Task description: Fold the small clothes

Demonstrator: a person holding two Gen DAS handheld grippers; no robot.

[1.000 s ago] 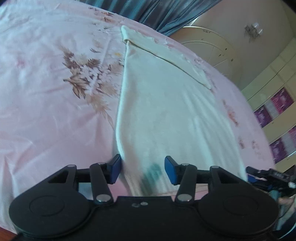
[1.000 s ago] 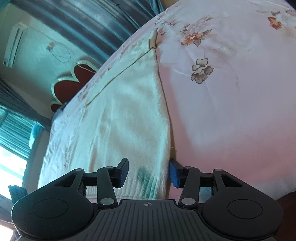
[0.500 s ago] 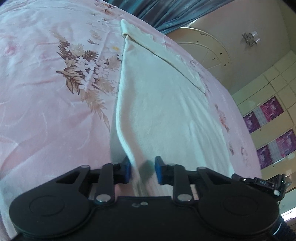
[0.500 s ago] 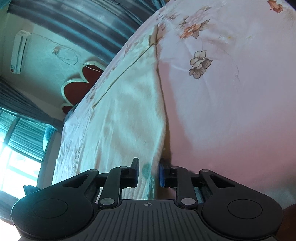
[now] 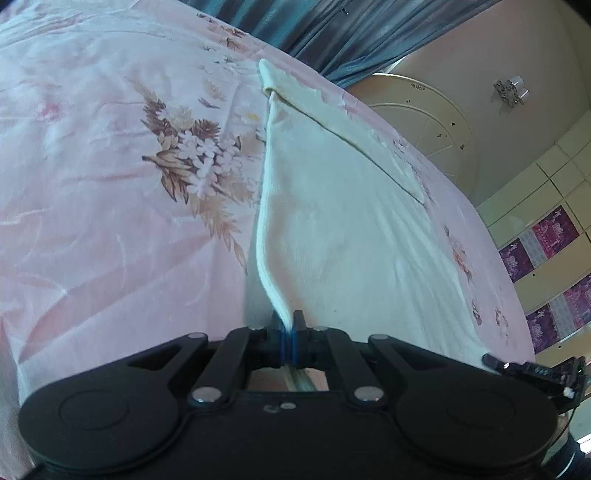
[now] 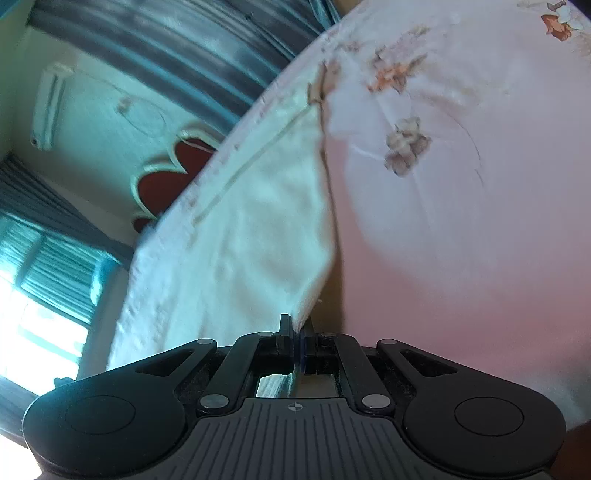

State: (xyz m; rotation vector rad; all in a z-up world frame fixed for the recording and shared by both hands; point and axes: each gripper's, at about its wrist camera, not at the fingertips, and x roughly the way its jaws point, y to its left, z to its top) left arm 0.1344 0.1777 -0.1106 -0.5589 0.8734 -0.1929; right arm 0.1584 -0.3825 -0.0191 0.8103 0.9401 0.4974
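Left wrist, cream garment (image 5: 343, 221) — lengthwise away

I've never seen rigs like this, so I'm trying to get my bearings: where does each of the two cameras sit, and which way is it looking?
Left wrist view: sits on the left gripper, looking forward and down along its fingers at the cream garment on the pink floral bedsheet; the jaws pinch its near edge.
Right wrist view: sits on the right gripper, facing the same garment, jaws pinching a near corner; no hand shows.
Shared: garment, bedsheet, and blue curtains.
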